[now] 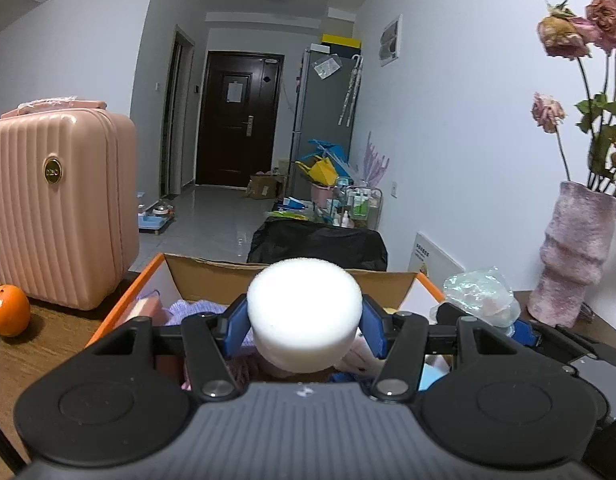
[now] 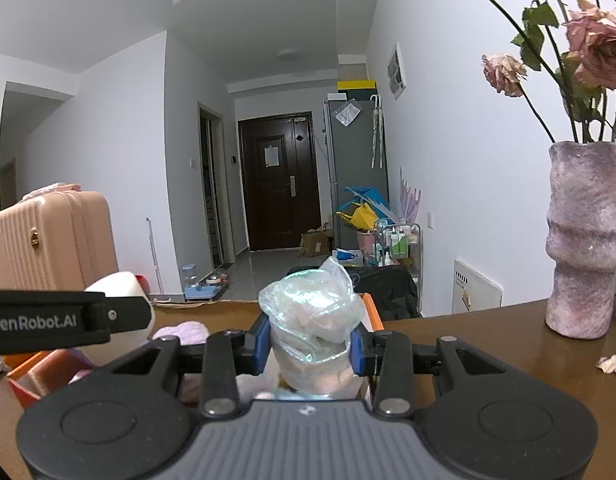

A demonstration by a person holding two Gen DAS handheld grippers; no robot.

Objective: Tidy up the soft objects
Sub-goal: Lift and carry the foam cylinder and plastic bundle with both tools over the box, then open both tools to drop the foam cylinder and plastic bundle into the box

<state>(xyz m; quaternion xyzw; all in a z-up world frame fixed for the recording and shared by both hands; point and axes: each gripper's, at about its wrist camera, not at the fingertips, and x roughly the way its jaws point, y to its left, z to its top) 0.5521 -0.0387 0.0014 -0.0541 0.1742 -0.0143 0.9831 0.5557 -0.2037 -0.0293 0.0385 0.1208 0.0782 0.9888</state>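
White foam fills the middle of the left wrist view: a round sponge sits clamped between the blue pads of the left gripper, squeezed at its sides and held above an open cardboard box with an orange rim. Inside the box lie soft things, among them a lilac knitted cloth and something pale pink beneath the sponge. The box stands on a brown wooden worktop. An orange rests on the worktop to the left, just in front of a pink ribbed suitcase. To the right a mottled pink vase holds dried roses.

In the right wrist view the right gripper is clenched on a crinkled clear plastic bag with something white bundled inside; its blue pads press both sides of the bag. The bag is held over the right end of the box, near the orange rim. The left gripper reaches in from the left edge of this view as a black bar, with the white sponge behind it. A single fallen petal lies on the worktop near the foot of the vase.
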